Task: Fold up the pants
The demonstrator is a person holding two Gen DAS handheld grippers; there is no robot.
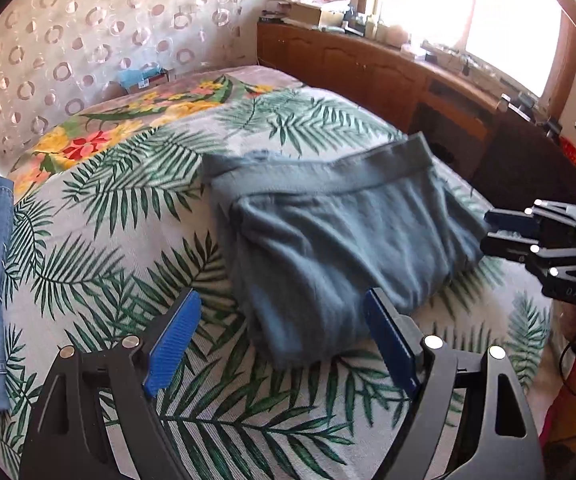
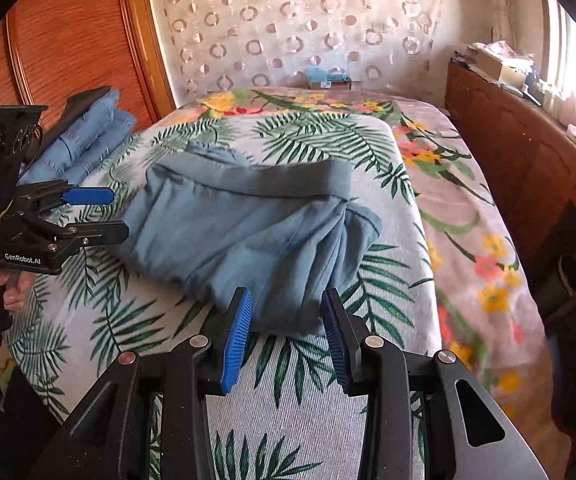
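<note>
Here: folded grey-blue pants [image 1: 339, 240] on leaf-print bed [image 1: 128, 216]. Left tool [image 1: 284, 336] wide, empty; right tool [image 2: 286, 332] parted, empty, just beside pants.

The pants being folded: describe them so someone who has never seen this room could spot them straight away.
Find the bed with the palm-leaf cover filling the room. Near its middle lies a folded grey-blue bundle, the pants, with a wide waistband along the far edge. The only other clothing is a pile of lighter blue denim at the bed's left edge, which shows stitched seams; the pants are plain, soft knit.
</note>
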